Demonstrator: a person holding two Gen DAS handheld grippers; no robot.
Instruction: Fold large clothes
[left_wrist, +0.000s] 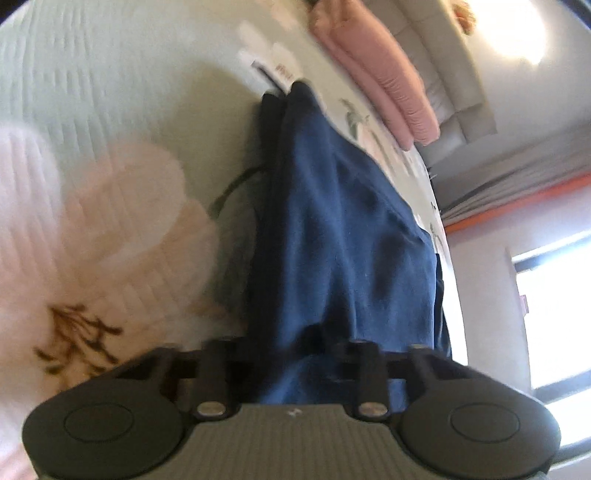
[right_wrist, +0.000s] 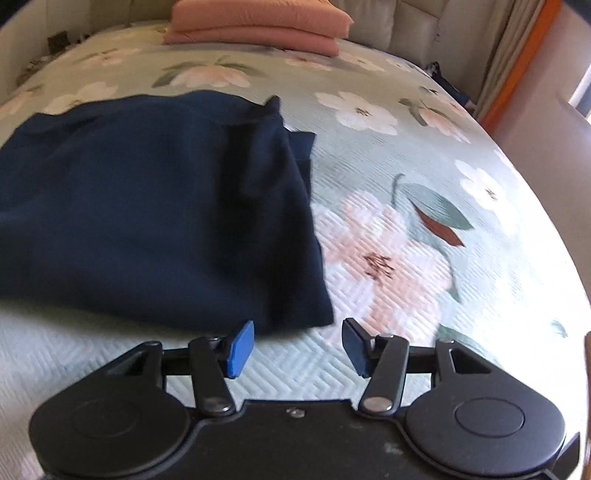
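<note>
Navy garment (right_wrist: 155, 206) lies on the floral bedspread (right_wrist: 424, 229), partly folded into a thick rectangle, long axis running left-right in the right wrist view and straight away from the camera in the left wrist view. Left gripper (left_wrist: 295, 354) has cloth bunched up between its finger mounts; the pads themselves are buried under fabric and the frame is blurred, so cannot tell for sure whether it is clamped, though the narrow gap and the cloth rising out of it look like a pinch on the near end of the garment. Right gripper (right_wrist: 298, 345) is open, nothing between its blue pads (right_wrist: 242, 349); it hangs just off the garment's near right corner, cloth edge sitting just ahead and slightly left of the gap. Key relation: garment extends forward and leftward from the right gripper, so the right one only needs a short push forward-left to catch that corner; the left is already at the cloth on its own end. Likely next fold carries the near edge away toward the far edge. A folded pink stack (right_wrist: 258, 26) sits well apart at the headboard end, clear of the work.
</note>
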